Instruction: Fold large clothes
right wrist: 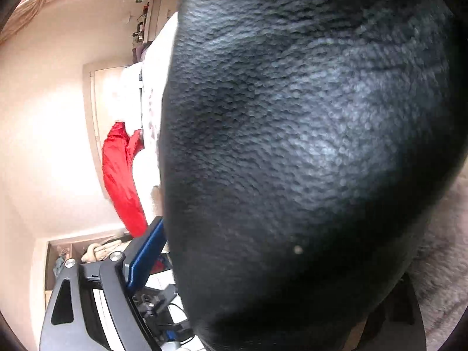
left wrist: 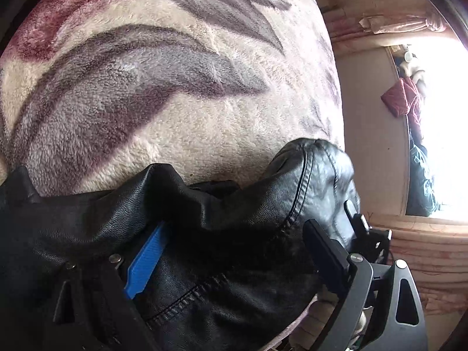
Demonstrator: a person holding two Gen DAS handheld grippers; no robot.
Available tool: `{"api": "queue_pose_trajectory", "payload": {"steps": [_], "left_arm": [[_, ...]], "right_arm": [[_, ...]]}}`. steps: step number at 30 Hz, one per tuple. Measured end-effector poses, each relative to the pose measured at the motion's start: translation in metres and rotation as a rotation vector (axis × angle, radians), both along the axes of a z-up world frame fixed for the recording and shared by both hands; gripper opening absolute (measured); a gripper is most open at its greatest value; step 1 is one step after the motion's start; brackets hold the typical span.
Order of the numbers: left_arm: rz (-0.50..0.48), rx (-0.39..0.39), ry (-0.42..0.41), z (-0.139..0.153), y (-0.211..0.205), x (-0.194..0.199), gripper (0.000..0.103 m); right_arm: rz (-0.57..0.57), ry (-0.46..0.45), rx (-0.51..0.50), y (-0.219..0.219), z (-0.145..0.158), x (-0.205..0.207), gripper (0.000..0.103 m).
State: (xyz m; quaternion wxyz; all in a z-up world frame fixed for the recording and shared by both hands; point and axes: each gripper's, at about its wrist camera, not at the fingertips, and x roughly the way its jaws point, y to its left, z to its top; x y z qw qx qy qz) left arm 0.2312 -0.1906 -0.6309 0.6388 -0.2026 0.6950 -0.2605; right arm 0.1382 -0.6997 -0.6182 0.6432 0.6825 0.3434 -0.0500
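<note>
Gripping black leather jacket [left wrist: 234, 219] in my left gripper [left wrist: 234, 251], jaws clamped on bunched fold, lower frame | blanket [left wrist: 175, 87] above | right gripper [right wrist: 234, 263]: jacket covering view, cannot tell jaws

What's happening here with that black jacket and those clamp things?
A person is working with two hand-held grippers to fold a black leather jacket on a fluffy floral blanket. The left gripper has a bunched part of the jacket between its fingers, over the blanket's edge. From the right gripper's camera the jacket fills nearly the whole view, right against the lens, so only one blue finger pad shows and its hold cannot be seen. The fold looks barely begun.
</note>
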Motion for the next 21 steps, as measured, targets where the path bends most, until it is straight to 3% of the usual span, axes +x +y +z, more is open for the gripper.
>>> {"api": "queue_pose_trajectory", "payload": {"steps": [1,2,5,10,11,13,19,21], "left_arm": [[-0.004,0.003,-0.003,0.0,-0.001,0.0,0.093],[-0.006,0.003,-0.003,0.0,-0.002,0.0,0.093],[-0.001,-0.013,0.012,-0.002,-0.001,0.001,0.094],[-0.024,0.011,0.029,-0.008,-0.007,0.004,0.094],[-0.028,0.018,0.03,-0.008,-0.008,0.004,0.096],[-0.028,0.024,0.035,-0.009,-0.009,0.004,0.097],[-0.01,0.008,0.064,-0.007,-0.002,0.004,0.099],[0.03,-0.012,0.094,-0.003,0.01,0.004,0.099]], "right_arm": [[0.009,0.021,-0.028,0.0,0.004,0.002,0.067],[0.031,0.028,-0.046,0.012,-0.004,-0.014,0.042],[0.06,0.047,-0.142,0.025,0.007,-0.014,0.026],[0.144,0.03,-0.362,0.043,0.049,-0.013,0.019],[0.197,0.026,-0.457,0.055,0.065,-0.008,0.019],[0.255,0.017,-0.554,0.068,0.082,-0.004,0.018],[0.398,-0.018,-0.778,0.113,0.115,0.013,0.017],[0.441,-0.027,-0.86,0.109,0.135,0.018,0.017]]}}
